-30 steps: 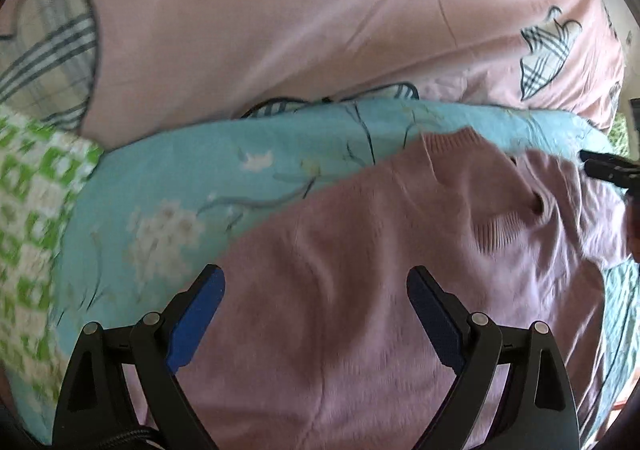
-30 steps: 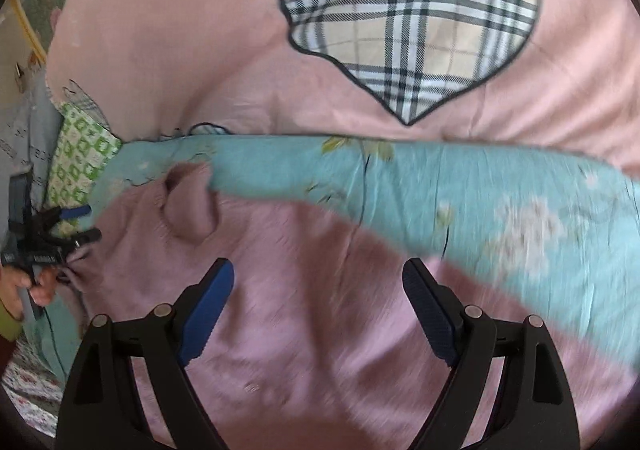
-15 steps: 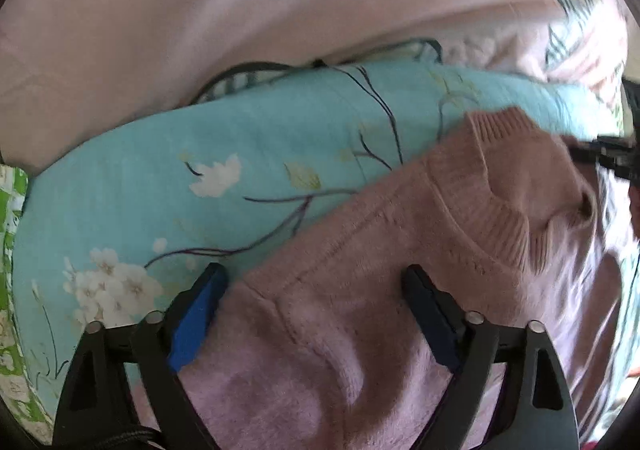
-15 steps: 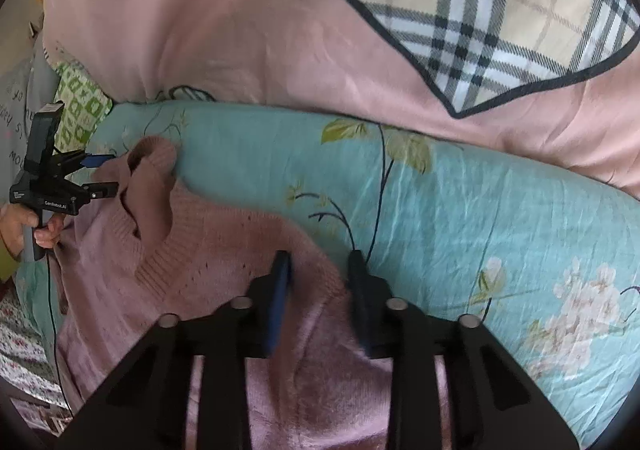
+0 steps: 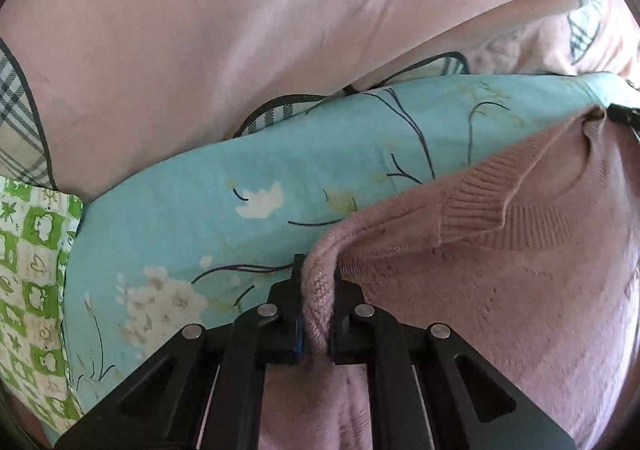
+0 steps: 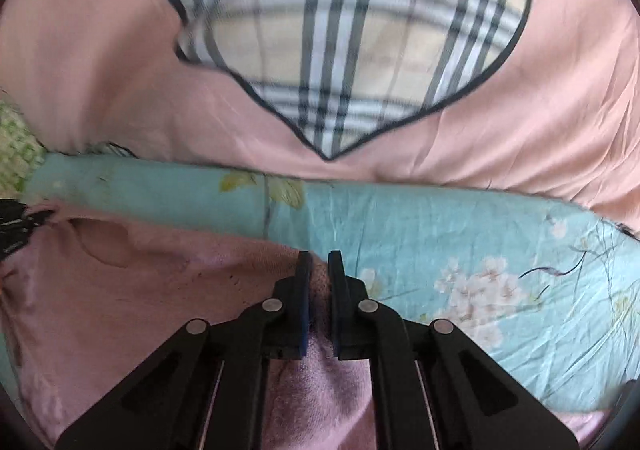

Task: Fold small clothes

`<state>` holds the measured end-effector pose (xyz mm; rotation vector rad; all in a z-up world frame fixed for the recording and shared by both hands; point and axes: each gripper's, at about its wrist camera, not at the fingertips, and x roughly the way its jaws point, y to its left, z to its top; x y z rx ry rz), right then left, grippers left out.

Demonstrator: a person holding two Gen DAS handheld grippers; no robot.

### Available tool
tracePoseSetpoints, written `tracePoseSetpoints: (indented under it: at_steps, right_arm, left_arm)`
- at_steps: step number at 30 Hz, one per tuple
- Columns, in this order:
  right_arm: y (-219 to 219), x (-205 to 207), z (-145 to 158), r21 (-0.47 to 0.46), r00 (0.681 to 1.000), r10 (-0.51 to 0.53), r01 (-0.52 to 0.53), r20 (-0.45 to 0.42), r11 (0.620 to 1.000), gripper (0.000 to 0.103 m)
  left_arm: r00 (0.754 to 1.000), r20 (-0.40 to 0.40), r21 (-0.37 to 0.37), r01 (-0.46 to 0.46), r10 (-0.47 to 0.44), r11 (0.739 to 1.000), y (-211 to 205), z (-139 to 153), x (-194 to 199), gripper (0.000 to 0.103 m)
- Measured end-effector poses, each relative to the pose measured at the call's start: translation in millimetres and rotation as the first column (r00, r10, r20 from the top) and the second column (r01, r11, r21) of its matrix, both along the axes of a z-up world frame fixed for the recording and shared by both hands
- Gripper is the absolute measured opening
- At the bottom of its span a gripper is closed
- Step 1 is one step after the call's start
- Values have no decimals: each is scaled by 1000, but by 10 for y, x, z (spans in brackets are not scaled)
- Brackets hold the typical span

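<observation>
In the left wrist view, a green-and-white patterned cloth (image 5: 28, 278) lies at the far left edge. Beside it spreads the turquoise floral sheet (image 5: 240, 170), with a pink quilt (image 5: 240, 30) bunched above it. The left gripper (image 5: 316, 290) sits low in the middle, its jaws pressed together on a ridge of the mauve knit sweater (image 5: 500, 290), pinching the shoulder edge. The sweater lies on the sheet to the right, its ribbed neckline (image 5: 480, 206) up and right of the pinch.

In the right wrist view, the sweater (image 6: 140, 290) fills the lower left, its neck opening near the left edge, where the other gripper's dark tip shows. The right gripper (image 6: 318, 278) at centre is clamped on the sweater's other shoulder edge. The sheet (image 6: 480, 250) runs to the right; a plaid heart (image 6: 352, 34) marks the quilt (image 6: 100, 70) above
</observation>
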<state>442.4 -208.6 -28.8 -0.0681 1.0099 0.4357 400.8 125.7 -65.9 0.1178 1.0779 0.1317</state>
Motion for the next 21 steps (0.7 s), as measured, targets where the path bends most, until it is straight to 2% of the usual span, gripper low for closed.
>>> tracePoseSetpoints:
  at_steps: [4, 6, 7, 9, 10, 11, 13, 15, 17, 21]
  right_arm:
    - [53, 96, -223, -5, 997, -64, 64, -40, 998, 8]
    - [77, 130, -270, -8, 996, -76, 75, -42, 997, 10]
    - [81, 140, -266, -3, 996, -77, 77, -40, 997, 11]
    - [36, 139, -201, 44, 995, -87, 90, -50, 995, 24]
    - [-34, 116, -164, 67, 994, -97, 100, -54, 993, 33]
    - [-135, 84, -104, 88, 992, -111, 116, -53, 989, 37]
    - [-363, -35, 24, 150, 987, -150, 156, -49, 976, 39]
    - [-635, -203, 116, 192, 979, -195, 203, -60, 960, 39]
    - [-952, -407, 165, 215, 962, -263, 272, -72, 938, 39]
    - [-1572, -969, 242, 226, 903, -419, 430, -94, 874, 39]
  left_arm:
    - [999, -13, -29, -44, 44, 999, 68, -83, 109, 7]
    - [998, -23, -47, -60, 59, 997, 155, -113, 120, 14]
    - [998, -25, -64, -67, 66, 996, 176, -77, 122, 20]
    - [997, -15, -81, -82, 81, 993, 279, 20, 79, 28]
    - [996, -8, -79, -89, 88, 993, 290, 42, 45, 33]
    - [995, -4, -74, -102, 102, 992, 305, 66, 6, 40]
    - [991, 4, -87, -131, 132, 988, 330, 105, -119, 41]
    - [989, 9, -132, -148, 150, 980, 284, 174, -302, 45]
    - [989, 21, -166, -143, 149, 976, 199, 217, -574, 55]
    - [991, 4, -198, -128, 131, 972, -82, 235, -1007, 56]
